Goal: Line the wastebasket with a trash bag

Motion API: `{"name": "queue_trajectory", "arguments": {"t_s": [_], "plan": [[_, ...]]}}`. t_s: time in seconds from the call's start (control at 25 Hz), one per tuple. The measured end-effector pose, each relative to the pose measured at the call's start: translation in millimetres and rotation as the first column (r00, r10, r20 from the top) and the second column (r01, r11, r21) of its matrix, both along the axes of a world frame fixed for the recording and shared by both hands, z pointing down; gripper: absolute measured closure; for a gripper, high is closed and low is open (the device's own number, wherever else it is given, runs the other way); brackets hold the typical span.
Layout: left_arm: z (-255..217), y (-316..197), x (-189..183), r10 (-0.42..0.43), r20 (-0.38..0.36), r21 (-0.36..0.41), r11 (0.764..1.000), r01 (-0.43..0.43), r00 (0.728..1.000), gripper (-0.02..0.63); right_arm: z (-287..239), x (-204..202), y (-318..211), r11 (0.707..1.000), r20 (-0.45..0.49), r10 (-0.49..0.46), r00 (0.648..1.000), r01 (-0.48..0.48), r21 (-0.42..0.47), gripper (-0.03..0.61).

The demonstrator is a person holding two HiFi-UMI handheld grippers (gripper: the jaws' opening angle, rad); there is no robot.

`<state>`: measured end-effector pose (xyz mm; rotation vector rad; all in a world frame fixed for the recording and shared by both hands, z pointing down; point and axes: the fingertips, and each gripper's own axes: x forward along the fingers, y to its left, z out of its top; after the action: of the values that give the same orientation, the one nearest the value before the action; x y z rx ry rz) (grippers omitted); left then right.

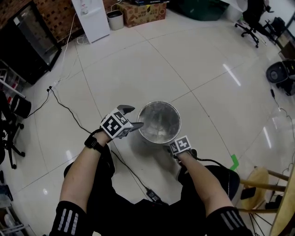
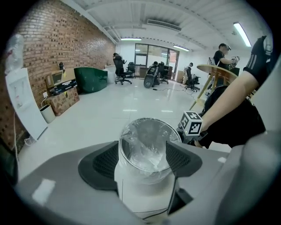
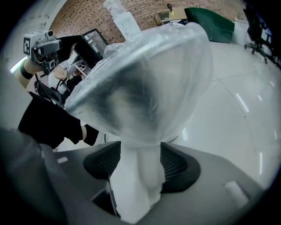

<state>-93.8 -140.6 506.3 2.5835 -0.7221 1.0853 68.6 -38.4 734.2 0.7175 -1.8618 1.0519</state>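
The round wastebasket [image 1: 159,120] stands on the tiled floor in front of my knees. A clear trash bag [image 2: 145,147] lines it, folded over the rim and hanging down the white wall. My left gripper [image 1: 137,116] hovers at the basket's left rim, open, with nothing between its jaws. My right gripper [image 1: 180,146] is at the near right side of the rim, its jaws hidden under its marker cube in the head view. In the right gripper view, bunched white bag film [image 3: 140,176] fills the gap between the pads, and the bag over the rim [image 3: 145,79] bulges just ahead.
A black cable [image 1: 69,110] runs across the floor to a power strip [image 1: 153,197] by my legs. A wooden stool [image 1: 258,182] stands at my right, by a green tape mark [image 1: 234,161]. A white cabinet [image 1: 92,18], small bin [image 1: 115,20] and cardboard box [image 1: 142,13] line the far wall.
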Motion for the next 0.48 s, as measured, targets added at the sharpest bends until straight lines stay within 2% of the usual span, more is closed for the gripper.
{"name": "queue_trajectory", "arguments": {"t_s": [0.16,0.28,0.4,0.48], "plan": [[-10,4,8,0.032,0.003,0.033,0.999,-0.032,0.999,0.301,-22,22,-10,0.998,-0.056,0.018,0.998,-0.014,0.069,0.295],[-27,4,9,0.037,-0.010,0.087,0.996,-0.036,0.999,0.304,-53,40,-31,0.986,-0.072,0.078,0.994,-0.066,0.154,0.314],[-48,6,12,0.012,-0.056,0.116,0.993,-0.005,0.998,0.308,-94,57,-51,0.960,-0.048,0.159,0.986,-0.144,0.239,0.339],[-58,9,15,-0.005,-0.096,0.130,0.991,0.018,0.995,0.315,-126,62,-68,0.932,-0.055,0.149,0.987,-0.122,0.342,0.339]]}}
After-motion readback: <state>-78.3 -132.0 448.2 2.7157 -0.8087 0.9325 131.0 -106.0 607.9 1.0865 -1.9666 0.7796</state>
